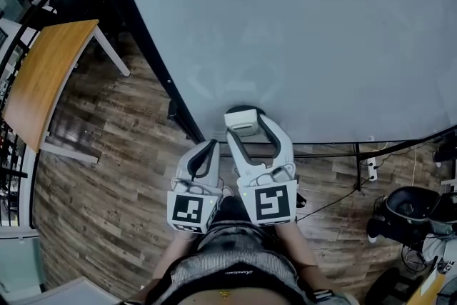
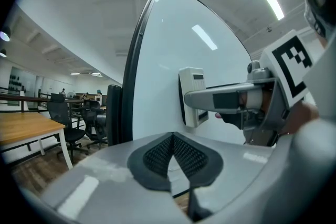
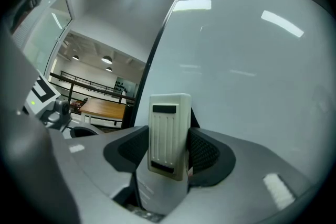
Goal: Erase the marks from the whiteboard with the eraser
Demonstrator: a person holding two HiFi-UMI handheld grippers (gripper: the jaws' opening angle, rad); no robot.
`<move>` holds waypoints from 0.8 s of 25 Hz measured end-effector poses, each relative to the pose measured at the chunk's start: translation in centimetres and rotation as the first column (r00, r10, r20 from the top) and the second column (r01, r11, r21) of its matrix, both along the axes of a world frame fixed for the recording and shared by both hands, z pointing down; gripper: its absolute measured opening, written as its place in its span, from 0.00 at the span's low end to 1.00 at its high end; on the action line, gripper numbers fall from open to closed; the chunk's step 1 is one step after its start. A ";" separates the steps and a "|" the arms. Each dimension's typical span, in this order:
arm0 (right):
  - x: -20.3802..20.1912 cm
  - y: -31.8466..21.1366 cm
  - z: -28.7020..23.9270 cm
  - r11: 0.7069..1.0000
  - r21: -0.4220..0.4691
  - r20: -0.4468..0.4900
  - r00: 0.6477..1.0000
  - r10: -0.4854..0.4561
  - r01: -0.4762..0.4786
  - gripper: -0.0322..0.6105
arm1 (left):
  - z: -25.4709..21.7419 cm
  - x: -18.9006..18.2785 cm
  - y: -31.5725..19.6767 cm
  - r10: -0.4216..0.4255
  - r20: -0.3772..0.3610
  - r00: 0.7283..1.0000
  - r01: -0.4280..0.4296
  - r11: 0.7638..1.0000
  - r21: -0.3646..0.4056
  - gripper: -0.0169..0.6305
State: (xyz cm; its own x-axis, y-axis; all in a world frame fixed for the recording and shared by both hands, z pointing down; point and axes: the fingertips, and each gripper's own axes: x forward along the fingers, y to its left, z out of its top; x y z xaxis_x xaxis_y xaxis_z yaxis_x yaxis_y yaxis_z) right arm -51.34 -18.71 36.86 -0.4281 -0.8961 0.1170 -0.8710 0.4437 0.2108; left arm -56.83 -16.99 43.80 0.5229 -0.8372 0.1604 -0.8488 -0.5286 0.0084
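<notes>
White and broad, the whiteboard [image 1: 321, 32] fills the far side of the scene, with faint smears above its near edge. The right hand-held gripper [image 3: 169, 152] pinches the cream eraser [image 3: 169, 131] and holds it flat against the board near that edge. Just left of it, the left hand-held gripper [image 2: 172, 157] has its jaws pressed together on nothing.

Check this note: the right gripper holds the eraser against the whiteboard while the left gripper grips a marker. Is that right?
Not quite. The left gripper grips no marker: the left gripper view shows its jaws shut with nothing between them. The right gripper does hold the eraser against the whiteboard.
</notes>
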 end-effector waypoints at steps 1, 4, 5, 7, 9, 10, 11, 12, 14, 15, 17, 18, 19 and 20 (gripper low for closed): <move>0.3 0.1 0.0 1.000 -0.001 -0.002 1.000 0.000 0.000 0.43 | 0.1 0.3 0.1 0.007 0.005 1.000 -0.007 1.000 0.003 0.03; 0.9 0.7 -0.2 1.000 0.005 -0.004 1.000 -0.003 0.003 0.43 | 0.2 1.2 0.7 0.024 0.010 1.000 -0.024 1.000 0.000 0.03; 1.1 0.9 -0.3 1.000 0.008 -0.003 1.000 -0.004 0.004 0.43 | 0.2 1.6 0.8 0.028 0.009 1.000 -0.028 1.000 -0.003 0.03; 1.9 0.8 -0.5 1.000 0.009 0.002 1.000 -0.006 0.006 0.43 | 0.1 2.5 0.6 0.026 -0.003 1.000 -0.026 1.000 -0.017 0.03; 3.1 0.6 -0.8 1.000 0.011 0.008 1.000 -0.009 0.009 0.43 | -0.3 3.8 0.2 0.022 -0.008 1.000 -0.022 1.000 -0.022 0.03; 3.9 0.6 -1.0 1.000 0.013 0.012 1.000 -0.010 0.010 0.43 | -0.6 4.5 0.0 0.022 -0.006 1.000 -0.022 1.000 -0.017 0.03; 4.7 0.6 -1.0 1.000 0.014 0.017 1.000 -0.012 0.012 0.43 | -0.8 5.3 -0.1 0.022 -0.006 1.000 -0.022 1.000 -0.012 0.03; 5.4 0.6 -1.0 1.000 0.013 0.019 1.000 -0.015 0.014 0.43 | -1.0 6.1 -0.3 0.021 -0.006 1.000 -0.021 1.000 -0.008 0.03; 7.0 0.4 -1.0 1.000 0.011 0.021 1.000 -0.020 0.020 0.42 | -1.1 7.5 -0.7 0.011 -0.007 1.000 -0.011 1.000 -0.011 0.03; 7.8 0.4 -1.1 1.000 0.011 0.024 0.999 -0.023 0.023 0.43 | -1.2 8.2 -0.8 0.002 -0.008 1.000 -0.002 1.000 -0.018 0.03; 9.7 0.5 -1.2 1.000 0.009 0.029 0.999 -0.028 0.028 0.43 | -1.1 9.8 -0.8 -0.005 -0.011 1.000 0.004 1.000 -0.026 0.03; 10.6 0.6 -1.3 1.000 0.009 0.029 0.999 -0.030 0.030 0.43 | -0.9 10.7 -0.7 0.000 -0.011 1.000 0.000 1.000 -0.026 0.03; 11.5 0.8 -1.5 0.999 0.011 0.031 0.999 -0.031 0.031 0.43 | -0.8 11.5 -0.5 0.004 -0.010 1.000 -0.004 1.000 -0.025 0.03; 12.3 0.9 -1.6 0.999 0.015 0.035 0.999 -0.032 0.031 0.43 | -0.8 12.3 -0.2 0.006 -0.009 1.000 -0.006 1.000 -0.025 0.03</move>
